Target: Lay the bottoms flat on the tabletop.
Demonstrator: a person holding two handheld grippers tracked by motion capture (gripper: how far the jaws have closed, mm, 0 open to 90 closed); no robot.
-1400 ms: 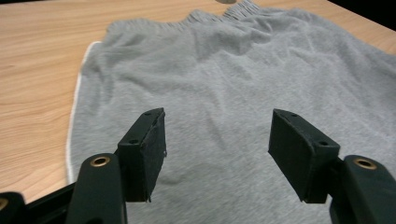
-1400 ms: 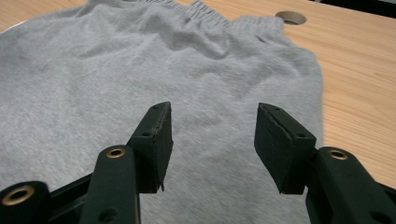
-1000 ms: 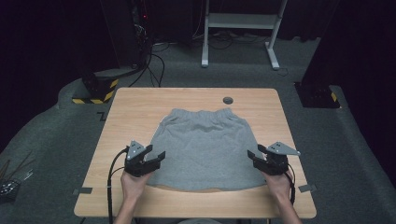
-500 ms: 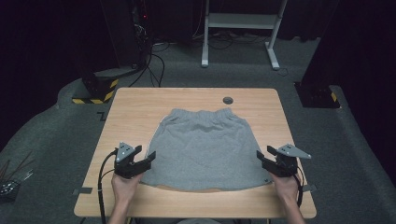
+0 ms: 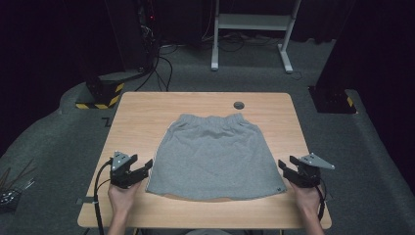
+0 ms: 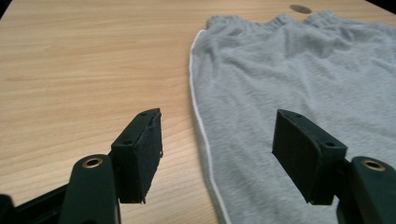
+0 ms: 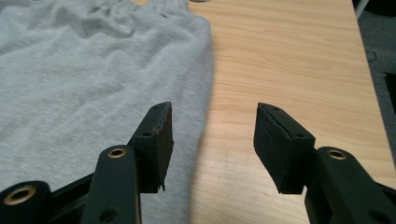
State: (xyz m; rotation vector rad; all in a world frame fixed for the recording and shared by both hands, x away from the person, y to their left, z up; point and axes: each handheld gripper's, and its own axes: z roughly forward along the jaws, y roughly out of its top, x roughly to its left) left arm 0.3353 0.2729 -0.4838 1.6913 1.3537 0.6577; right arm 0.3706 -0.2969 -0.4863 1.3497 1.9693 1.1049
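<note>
A grey skirt (image 5: 215, 154) lies flat on the wooden table (image 5: 147, 110), its elastic waistband toward the far side and its hem toward the person. A thin white stripe runs down its left edge (image 6: 198, 112). My left gripper (image 5: 142, 169) hovers just off the skirt's near left corner, open and empty (image 6: 217, 149). At the near right corner my right gripper (image 5: 285, 169) is open too (image 7: 212, 140), straddling the skirt's right edge (image 7: 196, 93) with nothing held.
A small dark round disc (image 5: 239, 105) sits in the table near its far edge. Bare wood lies left and right of the skirt. A white desk frame (image 5: 252, 24) and cables (image 5: 161, 63) stand on the carpet beyond the table.
Both grippers have drawn outward and toward the person, off the skirt's near corners. The skirt lies as before.
</note>
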